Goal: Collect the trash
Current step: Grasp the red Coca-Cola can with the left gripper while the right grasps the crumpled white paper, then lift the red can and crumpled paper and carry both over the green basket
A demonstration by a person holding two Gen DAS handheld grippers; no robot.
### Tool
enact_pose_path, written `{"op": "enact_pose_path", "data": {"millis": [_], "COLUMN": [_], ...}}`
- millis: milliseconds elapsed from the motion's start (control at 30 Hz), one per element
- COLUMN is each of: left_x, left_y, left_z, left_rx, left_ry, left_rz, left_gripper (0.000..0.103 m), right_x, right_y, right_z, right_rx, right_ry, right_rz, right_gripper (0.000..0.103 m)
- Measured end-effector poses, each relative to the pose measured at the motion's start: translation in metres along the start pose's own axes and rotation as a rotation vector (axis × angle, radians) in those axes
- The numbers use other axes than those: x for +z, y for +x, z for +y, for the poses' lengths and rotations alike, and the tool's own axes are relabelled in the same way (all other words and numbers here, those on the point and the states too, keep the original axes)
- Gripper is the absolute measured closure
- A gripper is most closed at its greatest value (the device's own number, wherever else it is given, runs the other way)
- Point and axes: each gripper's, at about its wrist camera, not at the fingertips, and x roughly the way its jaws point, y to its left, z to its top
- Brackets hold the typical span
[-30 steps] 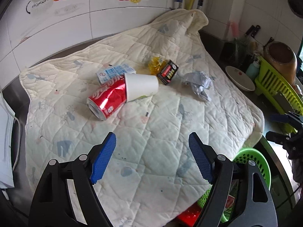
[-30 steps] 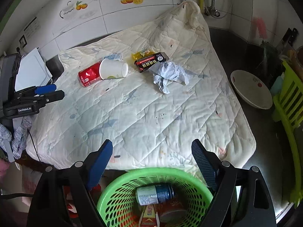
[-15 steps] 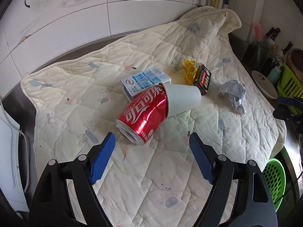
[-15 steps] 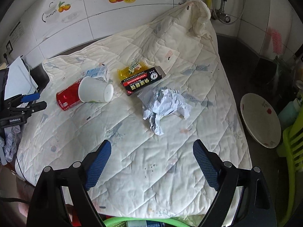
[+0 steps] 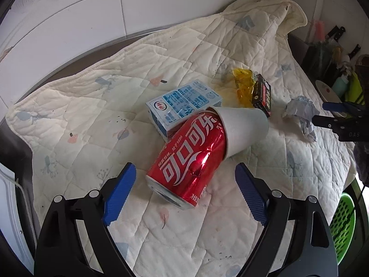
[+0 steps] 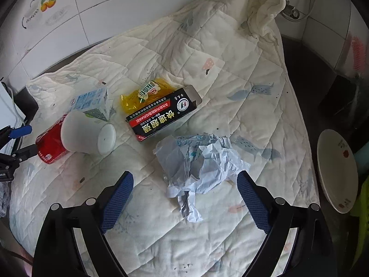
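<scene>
Both tools gape empty, jaws just widened; red can (image 5: 191, 159) nested in white cup (image 5: 242, 131).

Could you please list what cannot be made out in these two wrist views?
- Red cola can: far end hidden inside the white paper cup, left view.
- Green basket: cut off by the frame edge, contents unseen, left view.
- Milk carton: lower part hidden behind the cup, right view.

Can (image 5: 191, 159) top hidden in cup (image 5: 242, 131); basket (image 5: 341, 228) cut off by edge.
</scene>
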Motion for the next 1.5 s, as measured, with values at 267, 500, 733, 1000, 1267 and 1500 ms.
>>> {"op": "enact_pose_path", "data": {"millis": [267,500,733,1000,1267,1500], "left_x": [0.009,0.009,0.006,-0.002,-0.023,-0.044], "left_y": [0.027,0.049,0.042,0.021,-0.004,-0.033], "left_z": [0.000,0.005,0.003,0.002,0.002,-0.006], "left_rx": [-0.013,-0.057,-0.068,-0.052,-0.042,-0.025], "left_ry": [0.058,0.050,0.060,0.050,0.008,-0.004], "left_rz": [0.045,0.086,0.050,0.024,0.003,-0.028], "left_gripper": [0.015,0.025,0.033,0.039,0.041,0.041], "right_x": [0.003,0.003,0.001,-0.010,-0.034,-0.064], "right_y": [0.034,0.042,0.031,0.007,-0.025,-0.059], "right_z": [-0.003,-0.006,-0.011,-0.003,0.015,0.030], "right_rx": [-0.035,-0.065,-0.059,-0.028,0.012,0.036], "right_ry": [0.025,0.027,0.034,0.029,-0.001,-0.051], "right_rz": [0.039,0.053,0.024,-0.013,-0.051,-0.081], "right_gripper": [0.021,0.045,0.063,0.071,0.071,0.071]}}
